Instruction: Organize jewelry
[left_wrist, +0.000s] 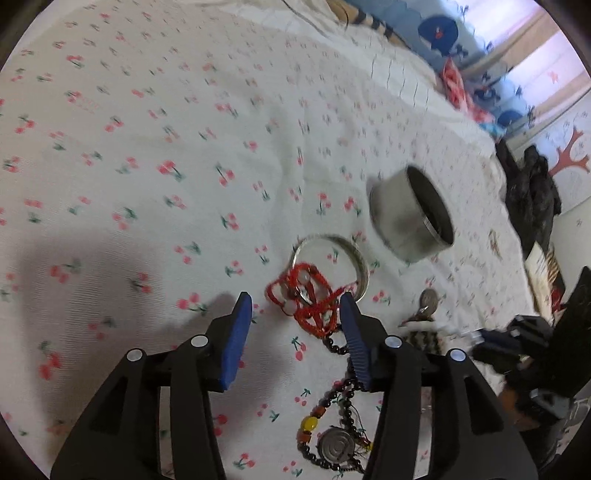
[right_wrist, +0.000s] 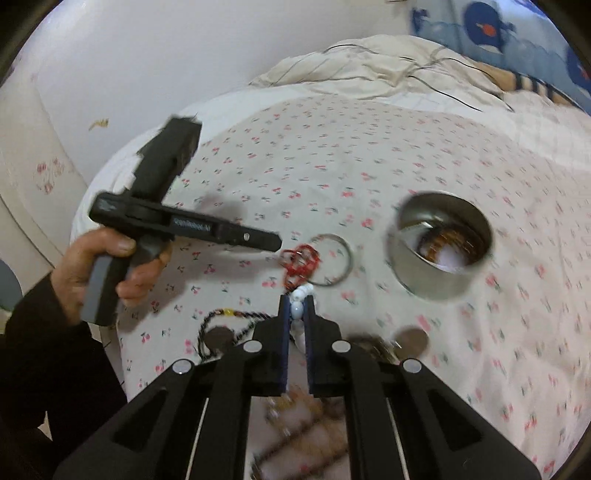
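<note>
My left gripper (left_wrist: 295, 306) is open just short of a red woven cord bracelet (left_wrist: 308, 302) that lies over a silver bangle (left_wrist: 354, 254) on the cherry-print bedsheet. A round metal tin (left_wrist: 410, 218) stands beyond, open. My right gripper (right_wrist: 297, 308) is shut on a white bead bracelet (right_wrist: 302, 293), held above the sheet. In the right wrist view the tin (right_wrist: 424, 273) holds jewelry, with the red cord (right_wrist: 301, 260) and the bangle (right_wrist: 341, 254) to its left. The left gripper (right_wrist: 258, 240) is seen from the side there.
A dark bead necklace with a round metal pendant (left_wrist: 336, 445) lies near me. A coin-like pendant (left_wrist: 428, 301) lies at the right. A cream blanket (right_wrist: 369, 62) and black cables lie at the far end. Dark clothes (left_wrist: 532, 199) hang off the bed edge.
</note>
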